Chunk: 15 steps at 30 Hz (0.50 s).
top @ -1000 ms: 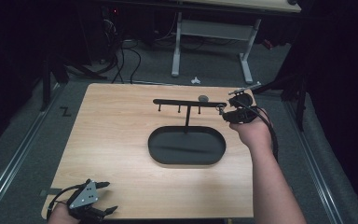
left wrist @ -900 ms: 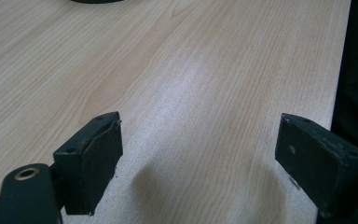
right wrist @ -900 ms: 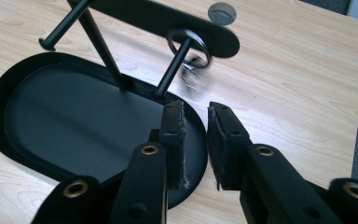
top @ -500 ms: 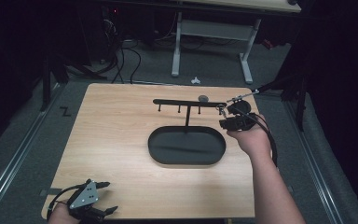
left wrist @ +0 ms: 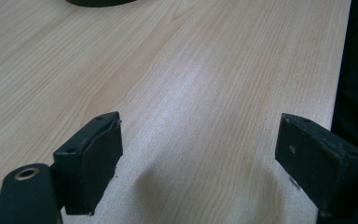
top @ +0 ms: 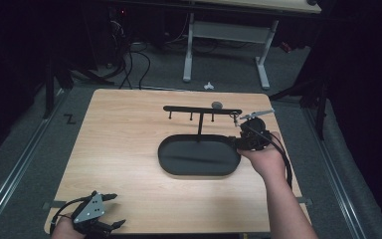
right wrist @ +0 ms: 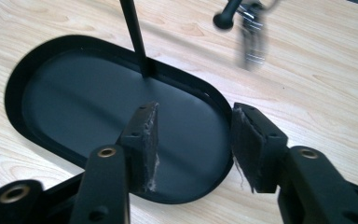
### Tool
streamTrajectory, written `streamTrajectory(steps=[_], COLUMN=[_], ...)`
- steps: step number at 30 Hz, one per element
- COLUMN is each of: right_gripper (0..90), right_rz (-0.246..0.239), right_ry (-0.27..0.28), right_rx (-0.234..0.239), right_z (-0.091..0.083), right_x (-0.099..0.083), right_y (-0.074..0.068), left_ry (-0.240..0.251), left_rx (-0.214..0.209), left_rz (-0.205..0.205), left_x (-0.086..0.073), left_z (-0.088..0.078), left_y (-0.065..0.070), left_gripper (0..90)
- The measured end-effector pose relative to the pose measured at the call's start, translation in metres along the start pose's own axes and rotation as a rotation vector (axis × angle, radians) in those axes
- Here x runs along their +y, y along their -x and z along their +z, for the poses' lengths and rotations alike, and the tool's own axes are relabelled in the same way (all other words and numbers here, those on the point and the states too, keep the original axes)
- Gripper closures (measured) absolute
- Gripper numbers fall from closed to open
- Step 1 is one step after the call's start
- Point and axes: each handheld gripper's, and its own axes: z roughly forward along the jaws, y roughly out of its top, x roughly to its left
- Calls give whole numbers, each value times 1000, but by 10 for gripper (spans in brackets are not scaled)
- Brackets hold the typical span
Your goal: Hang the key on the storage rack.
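A black stand has an oval tray base (top: 179, 159), a thin post (top: 200, 127) and a horizontal bar (top: 199, 109) with short pegs. A small silvery item (right wrist: 252, 43) hangs, blurred, from the peg at the bar's right end (top: 236, 118). My right gripper (top: 243, 139) is open and holds nothing. It hovers over the right end of the tray (right wrist: 74, 98), and its jaws (right wrist: 193, 112) point at the post (right wrist: 135, 37). My left gripper (top: 117, 210) rests at the table's near left corner, wide open (left wrist: 200, 126) over bare wood.
A small grey round object (top: 217, 105) lies on the wooden table (top: 119, 144) just behind the bar. A white-legged desk (top: 258, 59) and cables (top: 129, 64) stand on the floor beyond the far edge. The table's right edge is close to my right hand.
My right gripper has drawn back from the bar's right end toward the near side and now sits over the tray's end. The left gripper has not moved.
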Motion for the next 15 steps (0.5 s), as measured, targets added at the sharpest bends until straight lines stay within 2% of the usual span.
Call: streamTrajectory(steps=[8, 14, 15], right_gripper=[442, 440, 438], right_rz=[34, 46, 48], right_ry=[8, 51, 59], right_rx=[-11, -15, -14], right_z=[9, 16, 18], right_x=[-26, -47, -55], right_y=[-4, -8, -11], left_ry=[5, 2, 2], left_rx=[7, 8, 8], left_rz=[-1, -2, -1], left_x=[0, 0, 0], left_z=[-1, -1, -1], left_y=[0, 0, 0], left_gripper=[154, 154, 154])
